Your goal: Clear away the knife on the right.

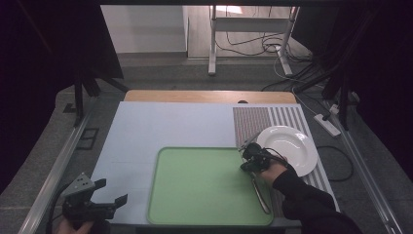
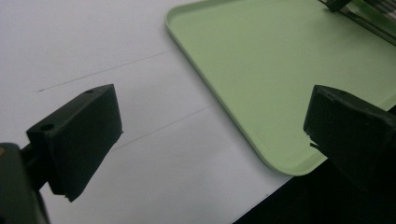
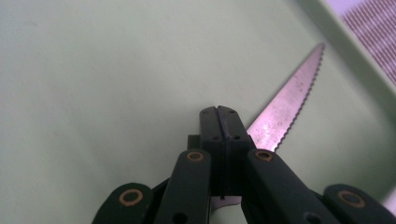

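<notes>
A table knife (image 1: 260, 195) lies along the right side of the green tray (image 1: 195, 195), handle toward the near edge. My right gripper (image 1: 247, 155) is low over the tray's far right part, jaws pressed together. In the right gripper view the serrated blade (image 3: 289, 107) comes out from beneath the shut right gripper (image 3: 220, 112) and lies flat on the tray (image 3: 93, 70); nothing shows between the tips. My left gripper (image 1: 114, 191) is held open at the near left, off the tray. The left gripper (image 2: 212, 126) spans the tray's near left corner (image 2: 261, 60).
A white plate (image 1: 290, 146) sits on a striped placemat (image 1: 253, 122) just right of the tray, close behind my right hand. A pale mat (image 1: 160, 126) covers the table beyond and left of the tray. The table's near edge is beside my left gripper.
</notes>
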Action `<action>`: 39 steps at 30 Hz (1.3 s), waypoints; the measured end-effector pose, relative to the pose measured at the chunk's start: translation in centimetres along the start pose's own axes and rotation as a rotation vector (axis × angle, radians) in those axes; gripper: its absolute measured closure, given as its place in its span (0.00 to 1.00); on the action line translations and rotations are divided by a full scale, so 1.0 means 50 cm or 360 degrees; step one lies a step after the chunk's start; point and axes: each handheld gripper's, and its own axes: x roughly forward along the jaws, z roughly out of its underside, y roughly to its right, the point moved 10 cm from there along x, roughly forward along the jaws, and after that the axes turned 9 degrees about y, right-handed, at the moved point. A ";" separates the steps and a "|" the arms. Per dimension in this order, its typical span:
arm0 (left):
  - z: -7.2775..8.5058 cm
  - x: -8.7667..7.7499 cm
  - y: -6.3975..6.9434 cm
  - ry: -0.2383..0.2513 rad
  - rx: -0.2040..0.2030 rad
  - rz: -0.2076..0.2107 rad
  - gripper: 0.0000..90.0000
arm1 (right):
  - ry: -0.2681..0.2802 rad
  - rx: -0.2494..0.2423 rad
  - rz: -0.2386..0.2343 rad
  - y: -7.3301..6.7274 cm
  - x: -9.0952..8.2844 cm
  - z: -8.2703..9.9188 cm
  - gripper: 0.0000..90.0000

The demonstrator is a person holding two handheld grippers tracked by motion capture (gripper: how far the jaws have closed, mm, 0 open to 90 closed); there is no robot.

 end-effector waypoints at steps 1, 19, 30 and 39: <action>0.000 0.000 0.000 0.0000 0.0000 0.0000 0.05 | 0.0000 0.0009 0.0004 0.004 -0.004 0.005 1.00; 0.000 0.001 0.002 -0.0001 0.0009 0.0004 0.05 | 0.0021 0.0142 0.0025 0.027 -0.038 0.055 1.00; 0.000 0.000 0.003 0.0002 0.0015 0.0006 0.05 | 0.0124 0.0255 0.0034 0.021 -0.046 0.032 0.80; 0.000 0.000 0.003 0.0000 0.0012 0.0004 0.05 | 0.0215 0.0278 0.0018 0.012 -0.065 0.012 0.59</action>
